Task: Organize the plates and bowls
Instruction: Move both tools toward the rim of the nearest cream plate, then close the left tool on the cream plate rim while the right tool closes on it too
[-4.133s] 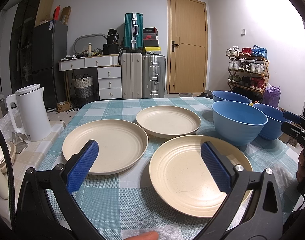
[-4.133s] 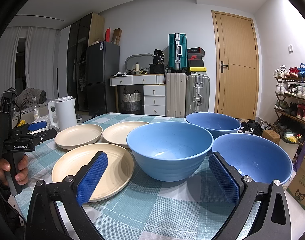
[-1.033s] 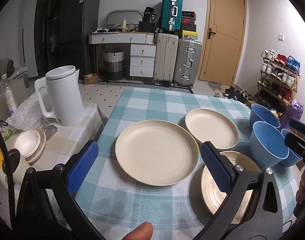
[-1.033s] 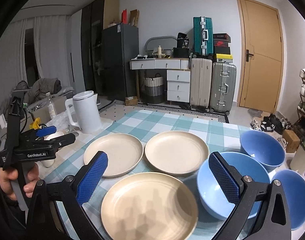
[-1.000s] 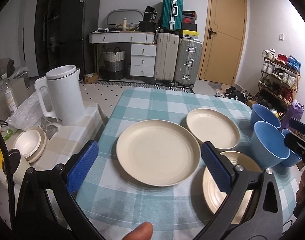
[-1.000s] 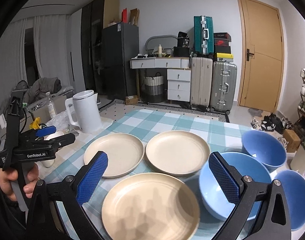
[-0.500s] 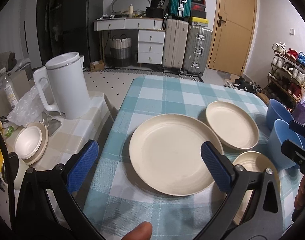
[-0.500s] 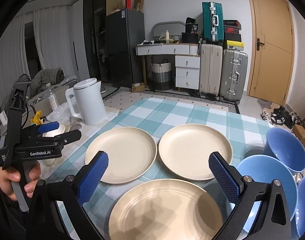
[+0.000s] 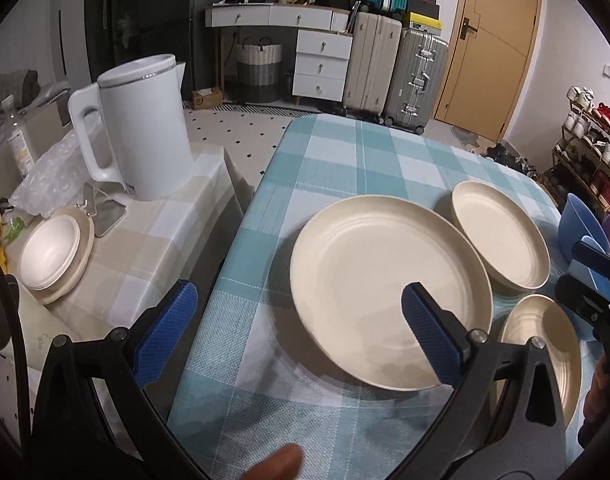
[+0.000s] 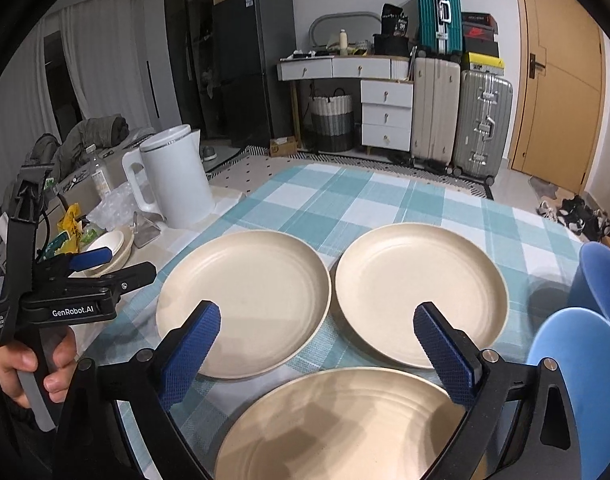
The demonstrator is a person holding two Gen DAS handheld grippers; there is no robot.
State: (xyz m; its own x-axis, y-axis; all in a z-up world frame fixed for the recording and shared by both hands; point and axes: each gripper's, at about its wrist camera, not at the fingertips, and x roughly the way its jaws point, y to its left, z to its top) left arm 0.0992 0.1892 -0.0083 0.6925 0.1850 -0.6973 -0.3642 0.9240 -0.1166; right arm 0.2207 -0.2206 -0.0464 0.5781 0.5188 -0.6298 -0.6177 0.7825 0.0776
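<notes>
Three cream plates lie on the checked tablecloth: a left plate (image 9: 389, 300) (image 10: 243, 300), a far plate (image 9: 501, 236) (image 10: 421, 292) and a near plate (image 9: 541, 352) (image 10: 337, 428). Blue bowls (image 10: 585, 384) (image 9: 581, 228) stand at the right edge. My left gripper (image 9: 297, 336) is open above the table's left edge, its right finger over the left plate's near rim. In the right wrist view the left gripper (image 10: 109, 264) is held by a hand at the left. My right gripper (image 10: 317, 352) is open and empty, above the near plate's far rim.
A white kettle (image 9: 141, 136) (image 10: 173, 176) stands on a lower side table (image 9: 153, 240) to the left, beside a stack of small white dishes (image 9: 53, 256). Suitcases (image 10: 457, 112), drawers and a door sit beyond the table. A shoe rack (image 9: 593, 152) is at the right.
Both grippers have swung left and tilted down toward the table. The plates now fill more of each view, and the bowls have slid to the right edge. Jaws stay open.
</notes>
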